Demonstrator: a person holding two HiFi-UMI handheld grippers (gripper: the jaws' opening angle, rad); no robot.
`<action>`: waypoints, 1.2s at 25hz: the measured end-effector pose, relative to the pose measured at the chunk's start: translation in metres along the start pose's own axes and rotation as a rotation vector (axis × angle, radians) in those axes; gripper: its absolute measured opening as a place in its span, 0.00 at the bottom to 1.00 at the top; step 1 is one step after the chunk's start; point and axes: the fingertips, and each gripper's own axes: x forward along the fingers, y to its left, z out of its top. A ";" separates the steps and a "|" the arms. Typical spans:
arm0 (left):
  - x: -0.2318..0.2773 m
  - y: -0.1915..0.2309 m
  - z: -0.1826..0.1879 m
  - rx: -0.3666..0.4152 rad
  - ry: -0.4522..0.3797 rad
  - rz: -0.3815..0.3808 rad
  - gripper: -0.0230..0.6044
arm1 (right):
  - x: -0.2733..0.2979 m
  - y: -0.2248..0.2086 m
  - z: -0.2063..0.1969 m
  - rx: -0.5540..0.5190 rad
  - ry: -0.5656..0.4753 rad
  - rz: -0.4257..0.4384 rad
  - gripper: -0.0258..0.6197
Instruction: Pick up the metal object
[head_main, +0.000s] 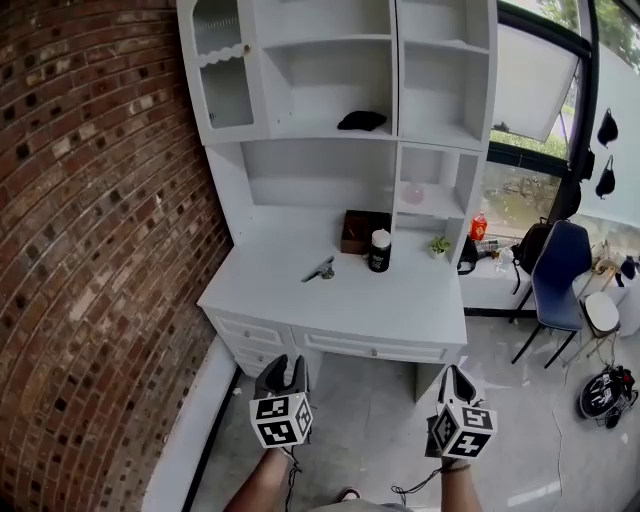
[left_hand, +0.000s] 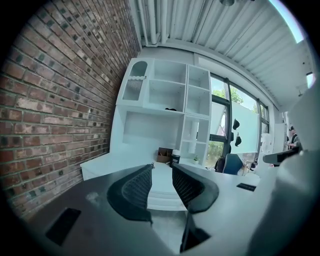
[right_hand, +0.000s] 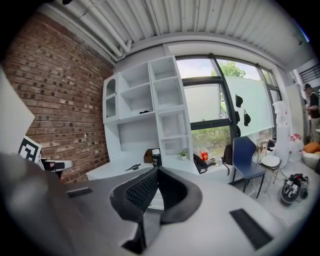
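Left tongs (left_hand: 161, 167) gape empty, right tongs (right_hand: 156, 169) closed; metal object (head_main: 320, 269) small, indistinct.

The metal object (head_main: 320, 269) is too small to identify; likewise the dark item (head_main: 361, 121) on a shelf (head_main: 300, 134). The left forearm (head_main: 258, 488) is cut off below.

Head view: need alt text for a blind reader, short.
The left gripper and right gripper hang low in front of a white desk; a small metal object lies on it untouched, left of a black canister and brown box. Brick wall at left, blue chair at right.
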 end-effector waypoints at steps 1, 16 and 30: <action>0.007 0.000 0.000 -0.001 0.000 0.004 0.22 | 0.007 -0.002 0.001 -0.001 0.002 0.006 0.04; 0.063 0.005 -0.007 0.033 0.057 0.049 0.22 | 0.081 -0.015 -0.004 0.060 0.048 0.038 0.04; 0.197 0.016 0.028 0.037 0.043 0.014 0.22 | 0.207 -0.020 0.032 0.026 0.069 0.030 0.04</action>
